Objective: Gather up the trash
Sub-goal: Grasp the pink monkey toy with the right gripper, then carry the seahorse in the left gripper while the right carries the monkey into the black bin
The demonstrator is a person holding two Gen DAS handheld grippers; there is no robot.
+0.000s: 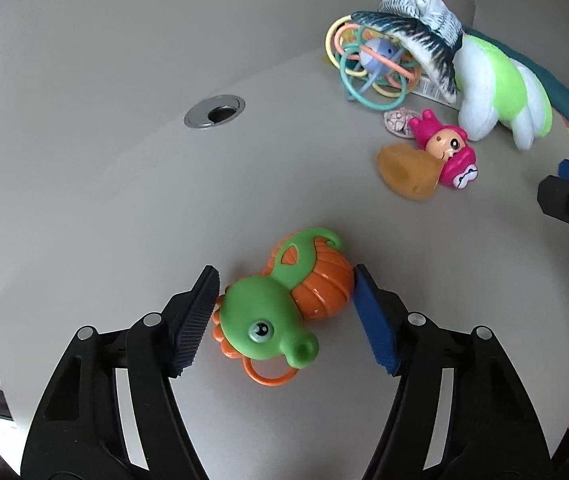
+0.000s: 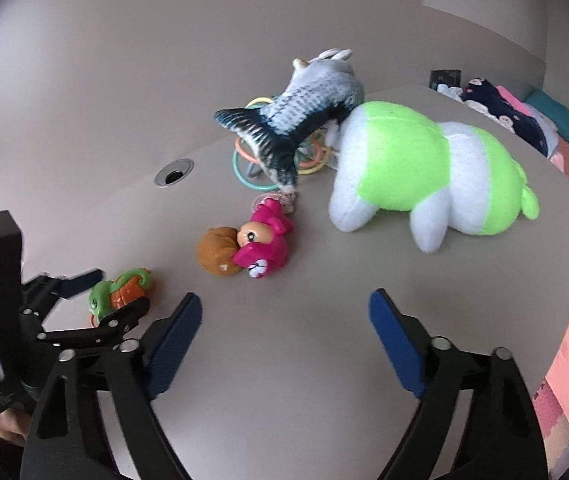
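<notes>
A green and orange seahorse toy (image 1: 280, 304) lies on the grey table, between the open fingers of my left gripper (image 1: 286, 312); the pads stand just beside it on both sides. It also shows in the right wrist view (image 2: 118, 290), with the left gripper (image 2: 96, 294) around it. My right gripper (image 2: 284, 344) is open and empty above bare table, near the front. A pink doll (image 2: 262, 240) and an orange blob toy (image 2: 216, 252) lie ahead of it.
A green and white plush (image 2: 428, 176), a fish plush (image 2: 300, 120) and a coloured ring ball (image 1: 368, 64) lie at the back. A cable grommet (image 1: 214, 112) sits in the table. Clothes (image 2: 512, 116) lie at the far right edge.
</notes>
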